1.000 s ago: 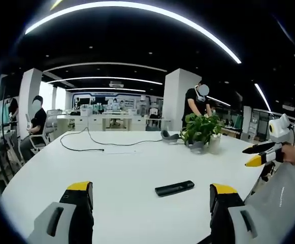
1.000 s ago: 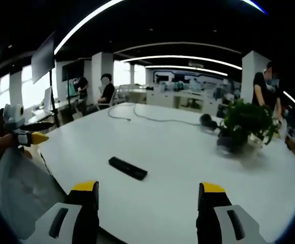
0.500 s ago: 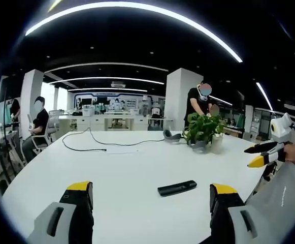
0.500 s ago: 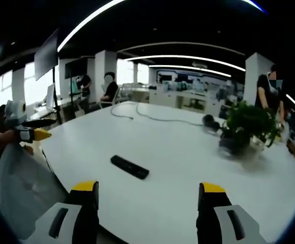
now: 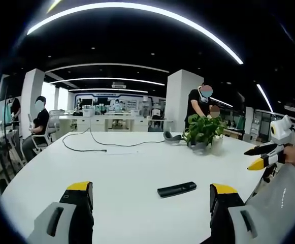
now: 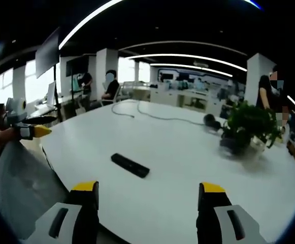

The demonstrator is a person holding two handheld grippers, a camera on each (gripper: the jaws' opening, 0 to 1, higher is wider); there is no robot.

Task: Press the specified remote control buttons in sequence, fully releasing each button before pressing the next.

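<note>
Remote control flat on white bench, untouched. Left tool jaws apart; remote ahead, slightly right, long axis crosswise. Right tool jaws apart; remote ahead-left. Neither tool clearly nearer.

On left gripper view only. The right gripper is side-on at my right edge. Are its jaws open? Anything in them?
Observer: In the right gripper view, the right gripper has its jaws wide apart with nothing between them. Bare table shows through the gap.
Operator: Where's the remote relative to those jaws?
Observer: The remote lies flat on the table ahead of them, toward the left jaw's side, and nothing is touching it.
Operator: Where's my gripper from there?
Observer: The left gripper is at that view's left edge, held out past the table's edge and well apart from the remote.
</note>
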